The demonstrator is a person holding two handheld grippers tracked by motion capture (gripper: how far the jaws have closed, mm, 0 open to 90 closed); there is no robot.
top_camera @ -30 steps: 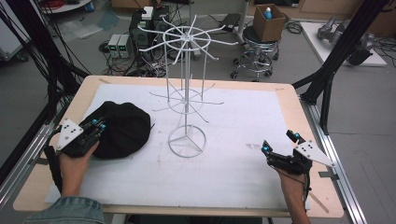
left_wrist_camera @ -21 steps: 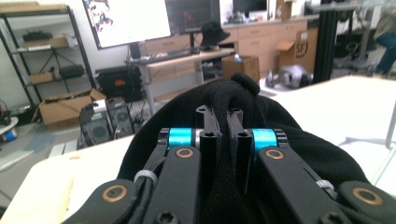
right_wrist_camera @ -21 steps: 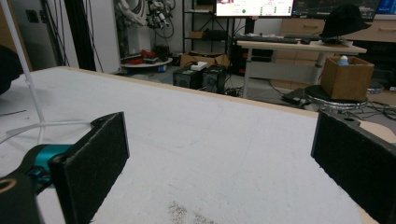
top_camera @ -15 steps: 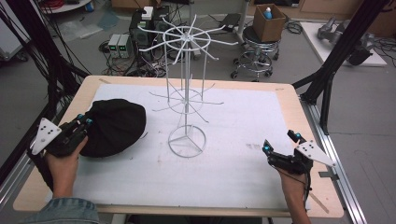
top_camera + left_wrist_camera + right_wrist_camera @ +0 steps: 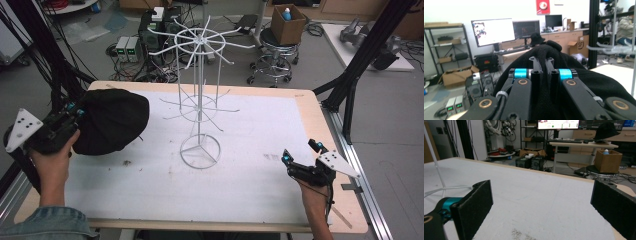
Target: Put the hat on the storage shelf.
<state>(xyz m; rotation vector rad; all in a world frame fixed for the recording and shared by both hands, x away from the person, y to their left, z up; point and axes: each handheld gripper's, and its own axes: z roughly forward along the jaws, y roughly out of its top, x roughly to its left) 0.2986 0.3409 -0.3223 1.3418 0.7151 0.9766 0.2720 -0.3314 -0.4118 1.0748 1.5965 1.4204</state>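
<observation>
At the table's [image 5: 250, 200] left edge, my left gripper [image 5: 70, 116] has its jaws pinched nearly together on a fold of the black hat [image 5: 112, 122], which I hold lifted clear of the white surface. In the left gripper view the knit cloth [image 5: 546, 105] is wedged in the narrow slit between the jaws and bulges up behind them. My right gripper [image 5: 299, 156] rests low at the near right corner, jaws spread wide with nothing between them; its own view shows only bare tabletop between the two padded jaws. The white wire rack [image 5: 200, 100] stands at centre, well apart from both tools, its spokes empty.

My reading is that the hat is bound for one of those spokes. To do that well I should keep the pinch firm, carry the hat high enough to clear the upper ring, and bring its open side toward a spoke tip. The rack looks light, so a snag could tip it; the free right gripper could steady the base.
</observation>
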